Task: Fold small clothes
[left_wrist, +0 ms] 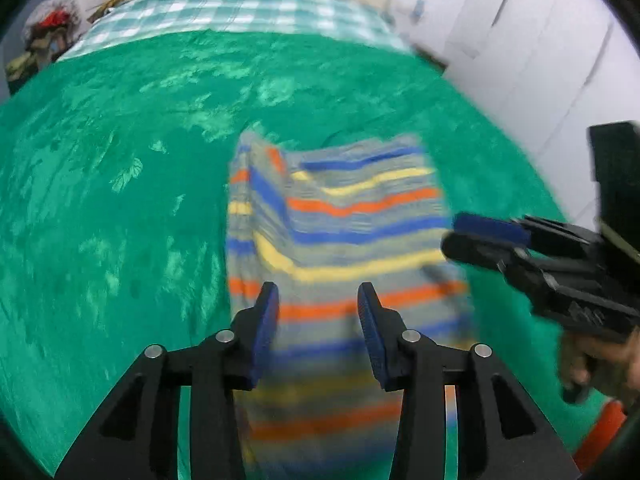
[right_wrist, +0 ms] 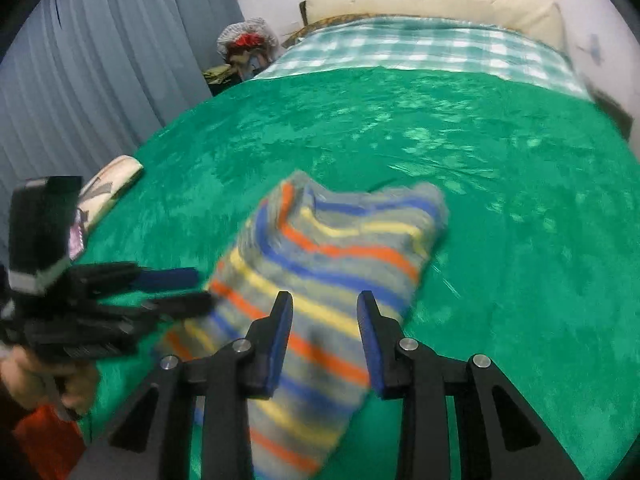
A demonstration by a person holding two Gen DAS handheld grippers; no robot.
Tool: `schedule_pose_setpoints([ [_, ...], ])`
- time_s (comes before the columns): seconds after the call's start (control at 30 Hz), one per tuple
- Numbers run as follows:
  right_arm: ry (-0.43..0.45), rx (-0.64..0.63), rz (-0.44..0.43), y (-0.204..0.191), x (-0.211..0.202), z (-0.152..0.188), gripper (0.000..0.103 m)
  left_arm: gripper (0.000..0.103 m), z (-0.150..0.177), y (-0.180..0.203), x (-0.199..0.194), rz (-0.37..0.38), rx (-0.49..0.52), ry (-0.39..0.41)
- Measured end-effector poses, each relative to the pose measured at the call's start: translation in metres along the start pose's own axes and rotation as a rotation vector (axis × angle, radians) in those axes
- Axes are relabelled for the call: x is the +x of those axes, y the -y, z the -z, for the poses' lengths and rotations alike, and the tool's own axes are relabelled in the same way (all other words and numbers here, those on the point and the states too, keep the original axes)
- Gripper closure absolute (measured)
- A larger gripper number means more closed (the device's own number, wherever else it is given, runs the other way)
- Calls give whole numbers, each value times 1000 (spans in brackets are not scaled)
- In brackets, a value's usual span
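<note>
A small striped garment (left_wrist: 340, 248), grey with blue, yellow and orange bands, lies on the green bedspread (left_wrist: 120, 160); its far end is rumpled and folded over. It also shows in the right wrist view (right_wrist: 320, 280). My left gripper (left_wrist: 318, 296) is open above the garment's near part, holding nothing; it shows at the left of the right wrist view (right_wrist: 188, 292). My right gripper (right_wrist: 324, 304) is open over the garment, empty; in the left wrist view it sits at the garment's right edge (left_wrist: 460, 236), jaws slightly apart.
The bed has a green-and-white checked sheet (left_wrist: 240, 12) and a cream pillow (right_wrist: 432, 0) at the head. A folded printed cloth (right_wrist: 108, 188) lies at the bed's left edge. Grey curtains (right_wrist: 100, 60) hang left; a pile of clothes (right_wrist: 244, 48) sits by the corner.
</note>
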State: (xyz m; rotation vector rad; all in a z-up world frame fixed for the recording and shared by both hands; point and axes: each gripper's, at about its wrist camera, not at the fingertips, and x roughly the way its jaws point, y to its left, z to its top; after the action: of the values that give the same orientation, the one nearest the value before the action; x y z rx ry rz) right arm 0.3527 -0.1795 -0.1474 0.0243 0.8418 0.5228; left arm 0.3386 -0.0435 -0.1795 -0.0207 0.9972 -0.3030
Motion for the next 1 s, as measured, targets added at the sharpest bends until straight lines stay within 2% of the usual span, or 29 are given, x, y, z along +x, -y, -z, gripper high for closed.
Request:
schedule_pose_setpoints([
  [0.03, -35, 14, -13, 2, 15, 0, 70, 72, -4, -5, 15, -43, -2, -41],
  [0.07, -125, 49, -7, 7, 40, 4, 69, 75, -3, -14, 32, -59, -17, -96],
  [0.1, -184, 72, 11, 14, 57, 10, 69, 75, -2, -21, 33, -38, -46, -99],
  [0.13, -189, 91, 23, 17, 65, 15, 69, 75, -2, -25, 26, -27, -67, -81],
  [0.17, -151, 100, 26, 17, 62, 15, 69, 74, -2, -26, 15, -25, -74, -66],
  [0.23, -98, 121, 40, 11, 42, 14, 66, 38, 3, -27, -3, -68, -65, -34],
  [0.3, -45, 106, 47, 3, 19, 22, 60, 29, 14, -26, -27, -98, -47, 20],
  [0.43, 7, 49, 76, -16, -21, 45, 45, 26, 29, -28, -54, -146, -36, 55],
  [0.53, 9, 34, 95, -27, -43, 61, 41, 22, 33, -27, -67, -165, -43, 72],
  [0.7, 11, 19, 114, -43, -61, 75, 39, 22, 34, -18, -85, -179, -32, 97],
  [0.87, 10, 20, 125, -50, -72, 83, 31, 22, 33, -11, -94, -191, -11, 113],
  [1.0, -4, 35, 129, -50, -72, 88, 27, 11, 38, -14, -95, -195, 1, 112],
])
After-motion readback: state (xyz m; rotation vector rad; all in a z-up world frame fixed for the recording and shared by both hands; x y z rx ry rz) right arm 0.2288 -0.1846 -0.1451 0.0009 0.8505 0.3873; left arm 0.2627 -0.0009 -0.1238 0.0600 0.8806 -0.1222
